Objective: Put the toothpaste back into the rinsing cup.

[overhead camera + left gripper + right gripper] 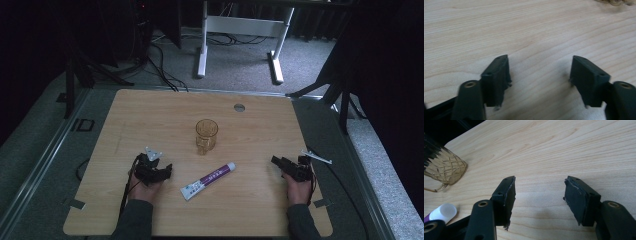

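Nothing picked up yet. My left hand-held gripper (159,172) & right hand-held gripper (285,166) both wide open, empty, low in frame. Tube (208,180) lies flat btwn them, mid-bottom of desk (150,110). Cup (206,135) stands center, just above tube. All work left, I think.

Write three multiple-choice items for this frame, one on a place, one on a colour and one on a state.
1. Where does the toothpaste tube lie on the table?
A. Between the two grippers, nearer the person than the glass mug
B. Inside the glass mug
C. At the far edge by the round hole

2. What colour is the glass mug?
A. Blue
B. Amber
C. Green

3. How stand the jaws of the left gripper and the right gripper?
A. Both shut on the tube
B. Left shut, right open
C. Both open and empty

Answers: 1 A, the high view shows the tube flat between the hands, before the mug. 2 B, its patterned glass looks brownish-yellow. 3 C, each gripper view shows bare wood between spread jaws.
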A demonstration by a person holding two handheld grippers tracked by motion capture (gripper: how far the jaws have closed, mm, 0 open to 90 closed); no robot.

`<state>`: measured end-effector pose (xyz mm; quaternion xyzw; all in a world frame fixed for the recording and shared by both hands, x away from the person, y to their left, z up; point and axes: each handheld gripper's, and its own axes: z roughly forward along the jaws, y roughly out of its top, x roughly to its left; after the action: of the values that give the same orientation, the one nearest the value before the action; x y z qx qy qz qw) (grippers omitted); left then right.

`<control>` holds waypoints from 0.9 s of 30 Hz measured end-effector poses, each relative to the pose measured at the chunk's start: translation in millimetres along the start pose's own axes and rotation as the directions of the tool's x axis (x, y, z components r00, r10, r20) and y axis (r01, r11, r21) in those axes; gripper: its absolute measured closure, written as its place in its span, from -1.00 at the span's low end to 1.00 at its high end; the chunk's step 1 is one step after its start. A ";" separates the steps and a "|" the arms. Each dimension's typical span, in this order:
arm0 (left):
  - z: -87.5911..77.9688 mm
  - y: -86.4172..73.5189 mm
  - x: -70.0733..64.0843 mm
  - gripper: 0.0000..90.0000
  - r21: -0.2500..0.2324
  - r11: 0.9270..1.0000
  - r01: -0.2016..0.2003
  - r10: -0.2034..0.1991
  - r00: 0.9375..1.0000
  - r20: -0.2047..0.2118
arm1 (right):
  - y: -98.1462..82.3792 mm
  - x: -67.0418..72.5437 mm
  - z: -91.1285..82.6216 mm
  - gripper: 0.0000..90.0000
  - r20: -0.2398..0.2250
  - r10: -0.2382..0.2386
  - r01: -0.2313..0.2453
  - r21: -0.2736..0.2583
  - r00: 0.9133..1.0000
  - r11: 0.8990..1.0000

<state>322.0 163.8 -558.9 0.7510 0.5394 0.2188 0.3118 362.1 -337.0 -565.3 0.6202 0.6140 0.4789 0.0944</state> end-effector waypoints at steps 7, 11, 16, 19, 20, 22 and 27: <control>-9.5 5.2 -1.9 0.07 0.005 1.000 0.021 -0.021 1.000 0.018 | 0.2 0.0 0.3 -0.08 -0.003 0.000 0.000 0.001 1.000 1.000; -21.0 11.6 -5.1 0.05 -0.026 1.000 0.015 -0.014 0.999 0.045 | 0.2 0.5 0.5 -0.08 0.000 -0.002 0.002 0.001 1.000 1.000; -32.9 19.5 -10.6 0.04 -0.064 0.998 -0.002 0.007 0.997 0.076 | 0.1 0.6 0.5 -0.08 -0.001 -0.003 0.003 0.002 1.000 1.000; -38.1 24.2 -19.2 0.04 -0.079 0.996 -0.044 0.051 0.994 0.094 | 0.2 0.7 0.7 -0.08 -0.002 -0.003 0.003 0.003 1.000 1.000; -38.4 25.3 -21.2 0.04 -0.079 0.996 -0.042 0.050 0.994 0.101 | 0.3 0.8 0.7 -0.08 -0.002 -0.003 0.003 0.003 1.000 1.000; -38.8 27.2 -24.1 0.04 -0.078 0.996 -0.051 0.059 0.992 0.110 | 0.2 0.8 0.8 -0.08 -0.002 -0.004 0.004 0.003 1.000 1.000; -39.0 29.6 -31.1 0.05 -0.087 0.994 -0.066 0.078 0.987 0.139 | 0.3 0.9 0.9 -0.08 -0.003 -0.004 0.004 0.004 1.000 1.000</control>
<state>306.0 136.7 -510.1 0.7702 0.4790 0.1977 0.3718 362.7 -335.9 -565.1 0.6184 0.6165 0.4783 0.0934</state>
